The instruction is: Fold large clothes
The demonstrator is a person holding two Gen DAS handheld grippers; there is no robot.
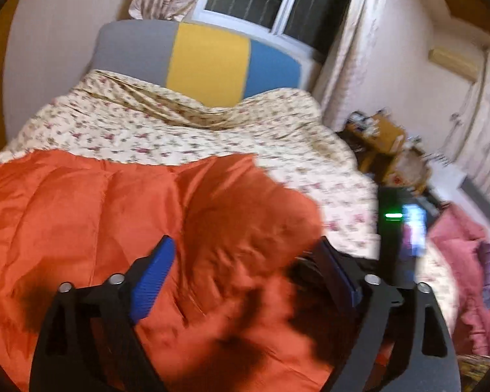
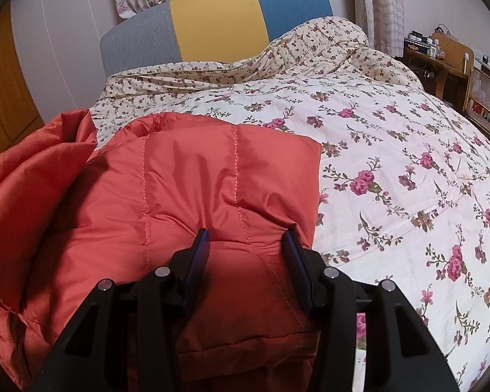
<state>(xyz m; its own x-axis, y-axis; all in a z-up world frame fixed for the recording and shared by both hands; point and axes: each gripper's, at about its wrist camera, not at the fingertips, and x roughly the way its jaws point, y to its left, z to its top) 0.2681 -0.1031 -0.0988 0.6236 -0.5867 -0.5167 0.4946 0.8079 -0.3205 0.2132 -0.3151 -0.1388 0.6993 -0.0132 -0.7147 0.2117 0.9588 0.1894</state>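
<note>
A large orange padded garment (image 1: 91, 215) lies spread over the near side of the bed, blurred in the left wrist view. My left gripper (image 1: 245, 245) hovers over it with its blue-padded jaws wide open; loose cloth lies beneath and between them, and the pads do not press on it. In the right wrist view the same orange garment (image 2: 192, 176) shows quilted seams and a folded right edge. My right gripper (image 2: 246, 235) is shut on a thick puffy fold of it, which bulges and puckers between the fingers.
The bed carries a cream floral bedspread (image 2: 392, 163) below a grey, yellow and blue headboard (image 2: 212, 19). A wooden desk (image 2: 441, 62) and chair (image 2: 486, 104) stand right of the bed. A pink cloth pile (image 1: 464, 261) and a black device with a green light (image 1: 395, 225) sit at the right.
</note>
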